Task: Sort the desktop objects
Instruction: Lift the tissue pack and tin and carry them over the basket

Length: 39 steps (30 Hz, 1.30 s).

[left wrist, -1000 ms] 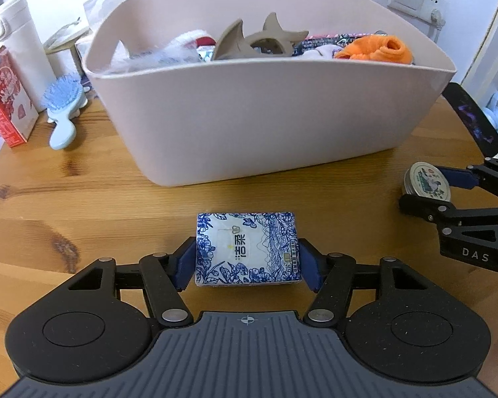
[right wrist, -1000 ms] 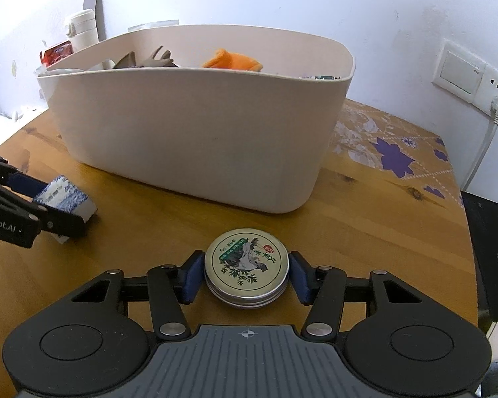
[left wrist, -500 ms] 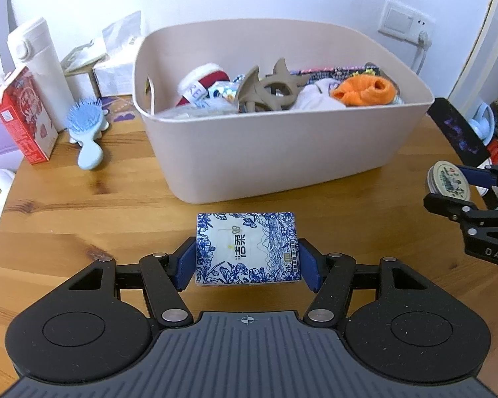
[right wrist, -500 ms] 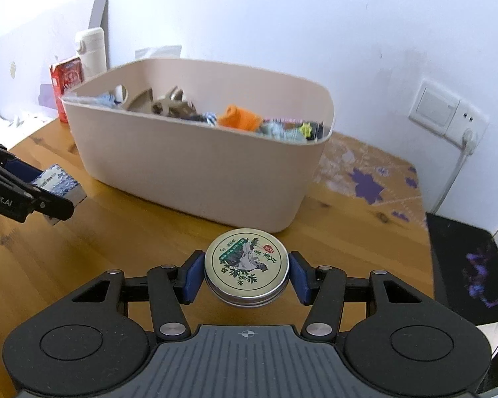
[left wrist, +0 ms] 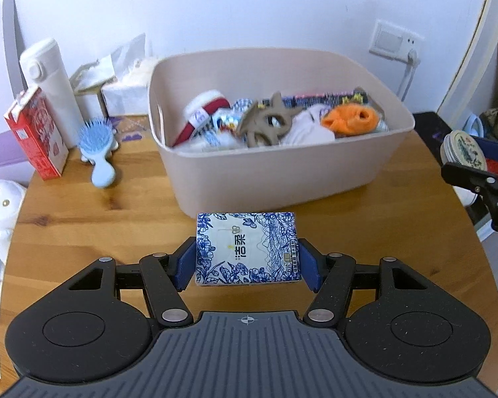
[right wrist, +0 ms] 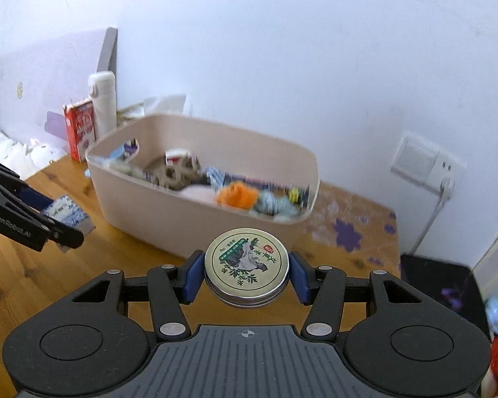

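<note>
Both clamped: left gripper (left wrist: 247, 267) pinches blue-white tissue pack (left wrist: 246, 248), right gripper (right wrist: 245, 277) pinches round tin (right wrist: 246, 267), each tilted down above wooden table (left wrist: 83, 219), facing beige bin (left wrist: 282, 179) by white wall (right wrist: 282, 49).

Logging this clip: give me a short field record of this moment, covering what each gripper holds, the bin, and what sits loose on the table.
left gripper: shut on tissue pack, lifted clear of the table
right gripper: shut on round tin, held in the air
bin: beige, open, already holds socks, a hair claw and small items
loose on table: blue hairbrush, red carton, white flask
held items in bin: not yet
</note>
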Tool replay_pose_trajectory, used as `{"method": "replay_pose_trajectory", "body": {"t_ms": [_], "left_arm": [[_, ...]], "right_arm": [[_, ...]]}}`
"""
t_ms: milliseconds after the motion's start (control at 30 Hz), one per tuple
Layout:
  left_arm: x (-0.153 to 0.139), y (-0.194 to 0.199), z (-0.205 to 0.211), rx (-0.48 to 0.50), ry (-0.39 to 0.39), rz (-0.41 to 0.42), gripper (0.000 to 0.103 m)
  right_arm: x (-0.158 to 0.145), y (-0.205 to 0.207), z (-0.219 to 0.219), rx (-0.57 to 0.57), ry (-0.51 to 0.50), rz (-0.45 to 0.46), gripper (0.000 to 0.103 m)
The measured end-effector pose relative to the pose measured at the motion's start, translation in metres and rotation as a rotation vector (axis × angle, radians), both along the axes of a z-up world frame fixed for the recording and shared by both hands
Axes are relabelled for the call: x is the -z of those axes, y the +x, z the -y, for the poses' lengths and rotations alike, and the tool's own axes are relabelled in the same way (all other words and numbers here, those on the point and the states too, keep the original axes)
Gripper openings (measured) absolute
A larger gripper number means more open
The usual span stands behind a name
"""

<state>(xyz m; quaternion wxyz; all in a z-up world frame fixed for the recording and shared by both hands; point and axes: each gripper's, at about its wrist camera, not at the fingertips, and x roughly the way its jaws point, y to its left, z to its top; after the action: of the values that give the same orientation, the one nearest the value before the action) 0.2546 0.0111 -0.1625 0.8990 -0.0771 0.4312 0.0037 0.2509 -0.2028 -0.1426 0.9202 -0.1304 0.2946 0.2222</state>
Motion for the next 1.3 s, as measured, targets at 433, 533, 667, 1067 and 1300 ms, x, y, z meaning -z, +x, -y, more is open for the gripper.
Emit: {"method": "replay_pose_trajectory", "body": {"t_ms": [433,533,667,1067,1300], "left_arm": [[-0.045,0.012,-0.02,-0.084,0.036,0.067,0.064],[-0.057,0.018,-0.024,-0.088,0.051,0.091,0.064],[-0.068,0.029,-0.027,-0.089,0.068,0.116,0.064],[-0.088,0.067,-0.026,-0.079,0.12,0.161,0.064],[-0.081,0.092,-0.023,-0.053,0.141,0.133,0.064]], "right_arm": [[-0.041,0.012,-0.014,-0.045,-0.015,0.09,0.051],[-0.047,0.016,-0.014,-0.05,-0.014,0.103,0.051],[-0.053,0.024,-0.014,-0.047,-0.007,0.116,0.051],[-0.067,0.066,-0.015,-0.041,0.001,0.138,0.052],[-0.068,0.092,-0.007,-0.035,-0.005,0.135,0.052]]}}
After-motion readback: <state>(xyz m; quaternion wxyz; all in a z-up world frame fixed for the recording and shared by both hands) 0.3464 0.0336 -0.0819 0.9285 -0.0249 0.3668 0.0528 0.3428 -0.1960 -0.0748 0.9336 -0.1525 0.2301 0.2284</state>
